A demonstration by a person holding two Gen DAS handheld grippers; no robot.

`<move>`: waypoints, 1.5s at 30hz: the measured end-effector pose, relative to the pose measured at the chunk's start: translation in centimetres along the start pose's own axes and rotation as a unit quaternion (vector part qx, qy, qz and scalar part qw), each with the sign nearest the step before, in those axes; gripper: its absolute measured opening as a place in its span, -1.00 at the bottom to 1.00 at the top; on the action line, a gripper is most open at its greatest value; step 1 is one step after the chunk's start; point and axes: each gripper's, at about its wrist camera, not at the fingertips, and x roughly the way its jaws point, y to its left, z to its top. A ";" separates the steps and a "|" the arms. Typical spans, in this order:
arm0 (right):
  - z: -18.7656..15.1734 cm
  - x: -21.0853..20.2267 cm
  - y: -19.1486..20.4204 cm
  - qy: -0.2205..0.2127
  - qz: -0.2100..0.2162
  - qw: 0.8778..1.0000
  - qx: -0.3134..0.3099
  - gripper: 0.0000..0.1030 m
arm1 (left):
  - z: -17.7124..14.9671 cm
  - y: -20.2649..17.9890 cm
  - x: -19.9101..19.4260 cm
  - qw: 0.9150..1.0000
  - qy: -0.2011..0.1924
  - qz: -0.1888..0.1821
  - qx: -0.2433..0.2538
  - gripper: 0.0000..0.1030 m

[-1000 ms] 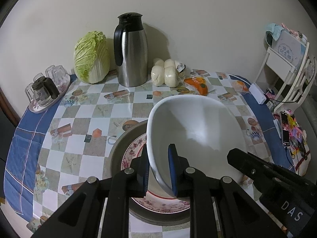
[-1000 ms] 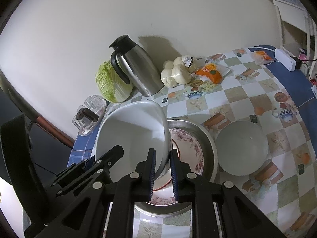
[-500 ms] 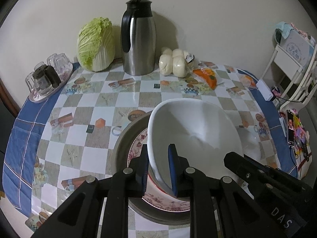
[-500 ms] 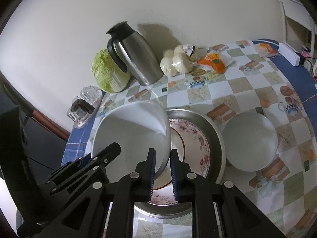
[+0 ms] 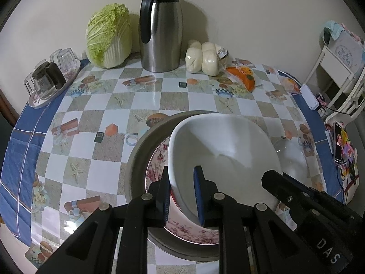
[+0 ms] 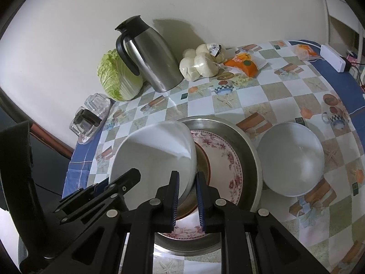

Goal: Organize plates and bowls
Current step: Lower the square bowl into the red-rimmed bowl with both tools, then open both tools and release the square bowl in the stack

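Observation:
Both grippers hold one large white bowl (image 5: 223,150) by opposite rims. My left gripper (image 5: 181,178) is shut on its left rim, and my right gripper (image 6: 187,182) is shut on its right rim. The white bowl (image 6: 152,155) hangs tilted just above a floral plate (image 6: 228,166) that lies inside a wide metal basin (image 6: 248,146). In the left wrist view the floral plate (image 5: 157,159) and the metal basin (image 5: 136,155) show under the bowl. A second white bowl (image 6: 292,157) sits on the table right of the basin.
At the back by the wall stand a steel thermos (image 5: 160,29), a cabbage (image 5: 109,36), wrapped buns (image 5: 204,59) and an orange packet (image 5: 241,77). A tray of glasses (image 5: 49,77) sits far left. A white shelf (image 5: 340,64) is off the table's right edge.
Both grippers have come down with the white bowl, which now sits lower and closer over the floral plate. The grips are unchanged.

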 end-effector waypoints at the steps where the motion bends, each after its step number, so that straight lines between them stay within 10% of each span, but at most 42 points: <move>1: 0.0 0.1 -0.1 0.001 0.000 1.000 0.001 -0.66 | 0.0 0.0 0.2 1.000 0.002 -0.001 0.000 -0.65; 18: 0.0 0.6 -0.2 0.005 0.002 1.000 0.004 -0.65 | 0.0 -0.1 0.9 1.000 0.009 0.001 0.001 -0.59; 36: 0.4 -1.2 0.1 -0.013 -0.004 1.000 -0.004 -0.66 | 0.7 1.5 -1.8 0.999 -0.024 0.007 -0.021 -0.06; 40: 0.6 -1.8 0.1 -0.022 -0.025 0.999 -0.011 -0.12 | 0.8 2.5 -2.4 0.999 -0.034 0.016 -0.038 0.47; 45: 0.7 -1.8 0.1 -0.026 -0.043 0.999 -0.020 0.26 | 1.0 3.8 -2.8 0.997 -0.044 0.035 -0.059 0.51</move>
